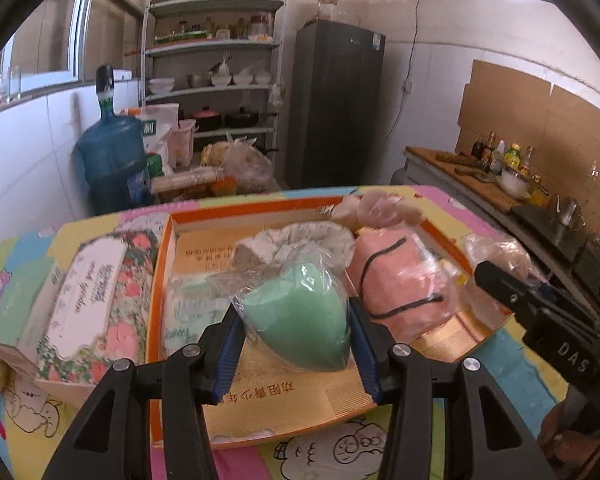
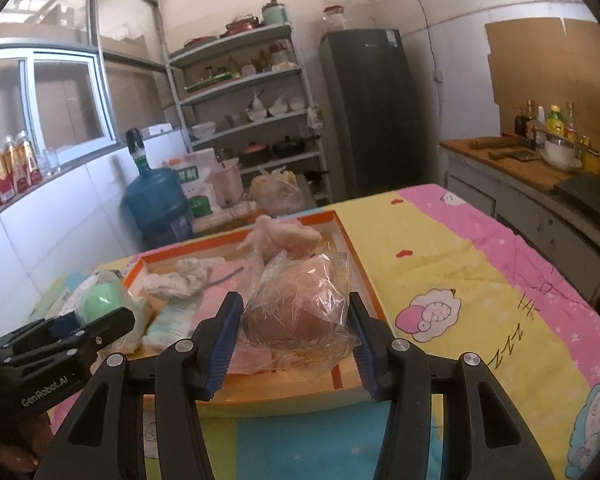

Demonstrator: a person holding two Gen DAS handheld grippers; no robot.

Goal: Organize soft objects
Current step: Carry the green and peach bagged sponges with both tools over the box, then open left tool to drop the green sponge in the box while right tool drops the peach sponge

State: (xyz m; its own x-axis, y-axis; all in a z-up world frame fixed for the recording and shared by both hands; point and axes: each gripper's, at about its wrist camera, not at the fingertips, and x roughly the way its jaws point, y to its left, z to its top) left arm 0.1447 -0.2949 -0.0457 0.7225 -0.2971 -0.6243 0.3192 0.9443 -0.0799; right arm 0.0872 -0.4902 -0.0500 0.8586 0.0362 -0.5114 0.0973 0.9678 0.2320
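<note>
Left wrist view shows the left gripper (image 1: 296, 322) clamped on a bagged green sponge (image 1: 300, 316) above the orange tray (image 1: 160, 280), the right gripper (image 2: 294, 320) likewise holding a bagged brown sponge (image 2: 296, 312); next, I judge, both need setting down among the tray's soft things.

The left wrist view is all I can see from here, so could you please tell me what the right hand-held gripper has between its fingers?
Observer: The right hand-held gripper is closed on a brownish rounded soft item in a clear plastic bag.
Operator: Thank you. Is that item over the orange-rimmed tray?
Observer: Yes, it sits above the tray's near right corner; whether it rests on the tray floor I cannot tell.
Operator: What lies to the right of the tray?
Observer: Only the cartoon-print cloth, yellow and pink, with a sleeping sheep drawing on it.
</note>
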